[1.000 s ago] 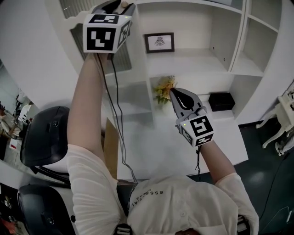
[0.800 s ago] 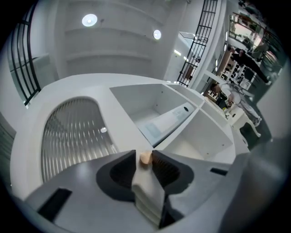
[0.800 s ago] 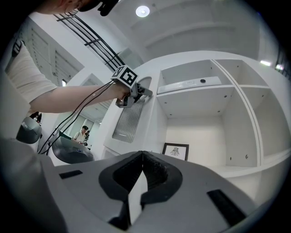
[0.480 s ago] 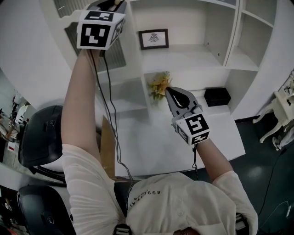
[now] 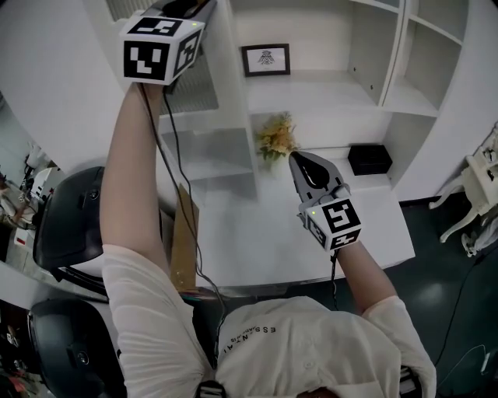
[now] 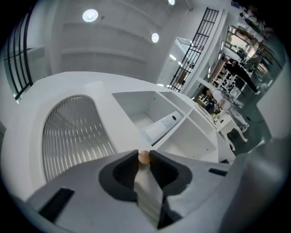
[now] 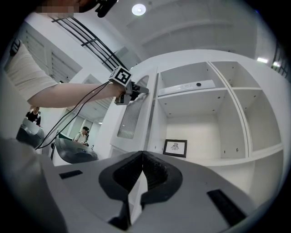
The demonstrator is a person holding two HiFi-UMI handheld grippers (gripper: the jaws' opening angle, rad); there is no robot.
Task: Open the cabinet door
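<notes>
Your left hand-held gripper is raised to the cabinet's upper left. Its jaws have just been closing, and they now pinch the small round knob of the ribbed-glass door, which is to the left of the open shelves. Your right hand-held gripper has its jaws together and empty, and it is above the bench near the flowers.

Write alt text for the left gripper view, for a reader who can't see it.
The fingers of the left gripper have just closed on a small round knob on a white cabinet door with an arched ribbed panel. Open white shelves stand to its right.
</notes>
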